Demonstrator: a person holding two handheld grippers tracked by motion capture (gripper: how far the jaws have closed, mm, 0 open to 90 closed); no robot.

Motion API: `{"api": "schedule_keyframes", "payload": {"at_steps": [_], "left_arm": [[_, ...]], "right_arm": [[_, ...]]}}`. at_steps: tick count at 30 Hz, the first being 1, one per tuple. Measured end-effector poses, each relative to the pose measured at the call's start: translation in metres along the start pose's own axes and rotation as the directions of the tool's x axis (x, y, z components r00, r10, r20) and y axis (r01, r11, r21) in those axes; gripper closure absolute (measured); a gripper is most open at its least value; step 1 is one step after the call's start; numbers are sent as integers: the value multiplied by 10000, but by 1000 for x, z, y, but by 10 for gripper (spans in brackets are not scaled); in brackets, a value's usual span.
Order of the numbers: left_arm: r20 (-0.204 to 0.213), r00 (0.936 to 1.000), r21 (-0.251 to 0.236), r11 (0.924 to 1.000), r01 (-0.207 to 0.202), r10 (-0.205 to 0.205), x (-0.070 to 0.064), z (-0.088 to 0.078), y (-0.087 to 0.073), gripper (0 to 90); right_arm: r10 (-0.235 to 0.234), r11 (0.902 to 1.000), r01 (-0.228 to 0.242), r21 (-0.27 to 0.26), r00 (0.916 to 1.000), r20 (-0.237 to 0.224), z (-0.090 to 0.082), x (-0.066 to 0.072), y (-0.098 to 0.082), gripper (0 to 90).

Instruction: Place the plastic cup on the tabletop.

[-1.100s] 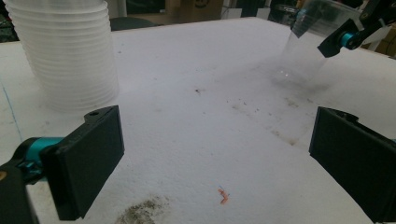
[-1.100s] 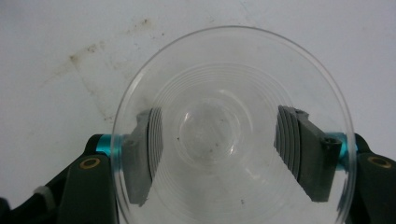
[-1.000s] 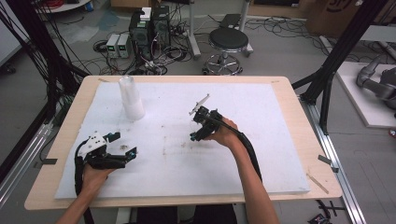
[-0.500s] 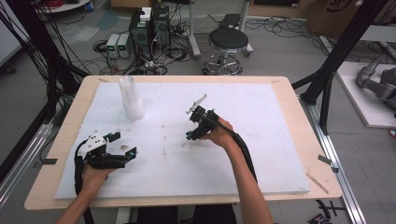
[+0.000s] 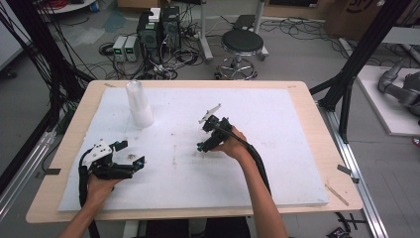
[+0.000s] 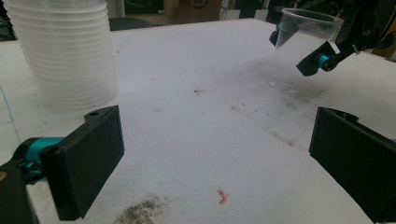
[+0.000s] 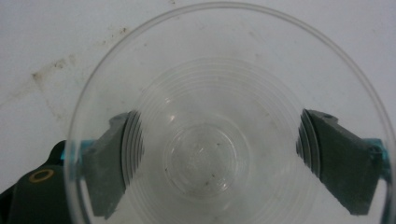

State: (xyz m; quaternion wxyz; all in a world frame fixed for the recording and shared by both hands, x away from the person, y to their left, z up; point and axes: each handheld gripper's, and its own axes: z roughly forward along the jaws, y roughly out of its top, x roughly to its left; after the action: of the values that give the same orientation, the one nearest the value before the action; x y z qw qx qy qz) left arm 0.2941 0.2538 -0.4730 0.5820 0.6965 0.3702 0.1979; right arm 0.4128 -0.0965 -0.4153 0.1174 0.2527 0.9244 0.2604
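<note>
The right gripper (image 5: 202, 140), jaws just opening wide, straddles 1 clear plastic cup (image 7: 224, 135) without pressing it; the left gripper (image 6: 215, 154) rests spread apart.

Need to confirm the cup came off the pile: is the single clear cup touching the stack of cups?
Apart. The left gripper view shows a broad stretch of bare white tabletop between the cup stack and the clear cup.

A white foam sheet (image 5: 277, 163) covers the wooden surface (image 5: 324, 134). On the floor beyond stand a black stool (image 5: 242, 44), computer boxes (image 5: 157, 29) and tangled cables (image 5: 59, 64). A small orange scrap (image 6: 222, 196) lies on the sheet.
</note>
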Motion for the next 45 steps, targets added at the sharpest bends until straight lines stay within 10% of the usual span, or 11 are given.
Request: {"api": "schedule_keyframes", "payload": {"at_steps": [17,29,30,38,45], "left_arm": [[-198,9997,-33,9999,-119,118,-2,0,0,32],[-185,9997,48,9998,-187,188,-2,1,0,32],[-191,9996,54,9998,-184,185,-2,1,0,32],[-315,9993,56,9998,-204,206,-3,1,0,32],[-397,9990,45,9998,-215,216,-4,1,0,32]], "right_arm": [[579,9801,-622,-1887,9979,-283,-36,4,-55,141],[1694,9115,-1516,-3824,9855,130,-51,11,-123,142],[2085,8918,-1745,-4175,9773,370,-55,11,-136,142],[2847,8318,-2102,-5138,9561,699,-67,10,-161,142],[3046,8125,-2084,-5445,9480,918,-71,8,-172,143]]}}
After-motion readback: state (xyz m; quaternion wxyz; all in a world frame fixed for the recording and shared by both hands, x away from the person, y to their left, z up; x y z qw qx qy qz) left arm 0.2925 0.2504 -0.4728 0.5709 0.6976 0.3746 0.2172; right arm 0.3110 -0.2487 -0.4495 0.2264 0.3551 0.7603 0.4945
